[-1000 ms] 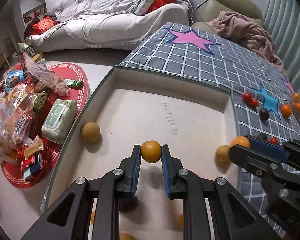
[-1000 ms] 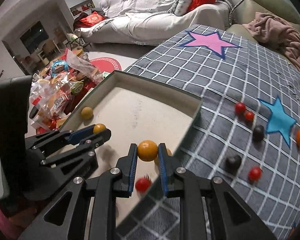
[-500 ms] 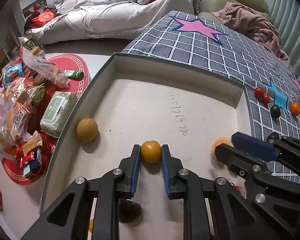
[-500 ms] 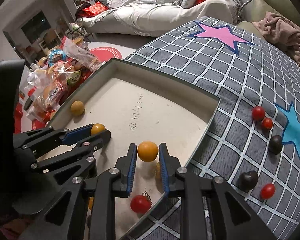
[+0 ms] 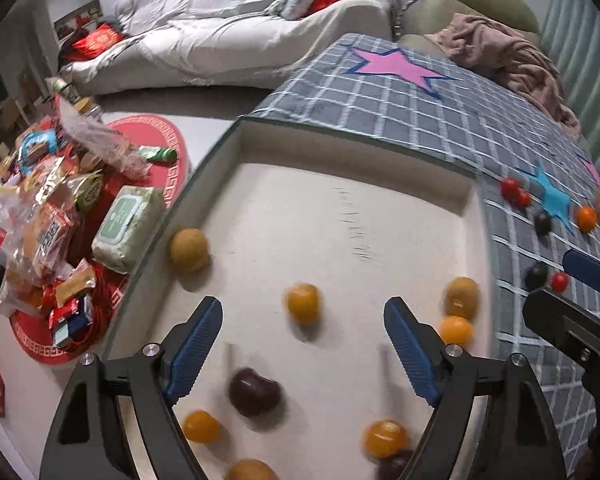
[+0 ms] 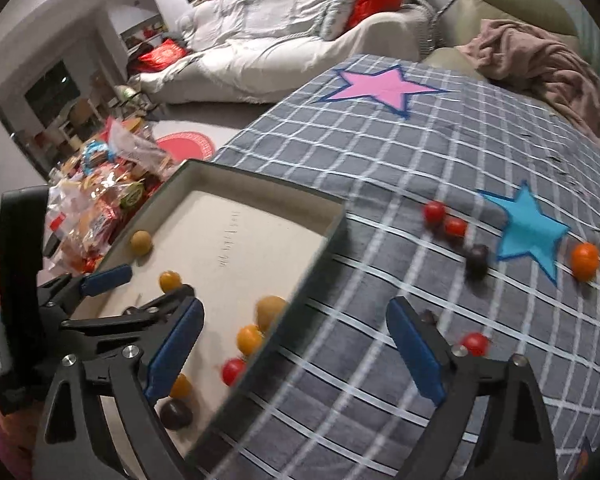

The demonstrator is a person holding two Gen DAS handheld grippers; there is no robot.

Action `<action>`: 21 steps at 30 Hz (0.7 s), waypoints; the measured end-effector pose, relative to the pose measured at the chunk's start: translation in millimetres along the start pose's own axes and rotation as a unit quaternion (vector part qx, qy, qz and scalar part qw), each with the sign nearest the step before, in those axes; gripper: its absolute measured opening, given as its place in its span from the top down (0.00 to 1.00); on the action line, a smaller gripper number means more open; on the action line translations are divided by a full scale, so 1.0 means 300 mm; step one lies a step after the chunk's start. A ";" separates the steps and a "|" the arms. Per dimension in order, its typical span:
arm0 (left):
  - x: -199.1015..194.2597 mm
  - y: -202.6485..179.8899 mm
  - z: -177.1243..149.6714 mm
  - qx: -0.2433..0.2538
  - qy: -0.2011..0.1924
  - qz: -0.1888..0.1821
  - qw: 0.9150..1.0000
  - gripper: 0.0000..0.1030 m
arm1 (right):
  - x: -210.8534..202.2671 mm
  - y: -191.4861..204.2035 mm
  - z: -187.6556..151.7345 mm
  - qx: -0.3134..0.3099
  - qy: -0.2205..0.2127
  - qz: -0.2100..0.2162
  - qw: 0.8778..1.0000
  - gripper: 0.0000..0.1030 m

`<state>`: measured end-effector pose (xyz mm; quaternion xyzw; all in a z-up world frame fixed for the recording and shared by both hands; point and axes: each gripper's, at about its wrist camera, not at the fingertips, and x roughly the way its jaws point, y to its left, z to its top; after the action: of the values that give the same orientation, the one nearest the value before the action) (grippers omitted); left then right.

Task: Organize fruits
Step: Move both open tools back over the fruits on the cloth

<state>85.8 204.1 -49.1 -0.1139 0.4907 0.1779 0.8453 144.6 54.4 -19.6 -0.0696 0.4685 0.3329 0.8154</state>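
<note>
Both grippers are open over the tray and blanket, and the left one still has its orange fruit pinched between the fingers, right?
Not quite. Both grippers are open, but the left gripper holds nothing: in the left wrist view the orange fruit lies loose on the tray floor between its spread fingers. The right gripper is open too.

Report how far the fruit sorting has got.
Partly done. Several fruits already lie in the box, including an orange one. Nothing is in hand: the left hand-held gripper and right hand-held gripper are both open. Left: fruit on the blanket, such as the tomato.
</note>
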 end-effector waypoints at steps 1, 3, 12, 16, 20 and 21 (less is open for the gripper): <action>-0.011 -0.020 -0.004 0.007 -0.002 -0.004 1.000 0.18 | -0.012 -0.019 -0.012 0.003 -0.002 -0.005 1.000 0.08; -0.033 -0.063 -0.010 0.023 -0.009 -0.010 1.000 0.18 | -0.033 -0.064 -0.040 0.009 -0.006 -0.021 1.000 0.08; -0.145 -0.301 -0.039 0.104 -0.049 -0.046 0.992 0.18 | -0.075 -0.304 -0.160 0.055 0.002 -0.097 0.994 0.08; -0.149 -0.392 -0.035 0.133 -0.053 -0.051 0.988 0.18 | -0.075 -0.344 -0.179 0.048 -0.001 -0.111 0.993 0.08; -0.129 -0.457 -0.015 0.144 -0.050 -0.055 0.987 0.18 | -0.067 -0.345 -0.190 0.026 -0.008 -0.110 0.994 0.08; -0.122 -0.470 -0.008 0.147 -0.048 -0.058 0.986 0.18 | -0.064 -0.342 -0.194 0.022 -0.008 -0.109 0.994 0.08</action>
<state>125.3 67.8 -15.9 -0.0073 0.4627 0.0599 0.8844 158.7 -58.4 -56.5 -0.0991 0.4587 0.2322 0.8520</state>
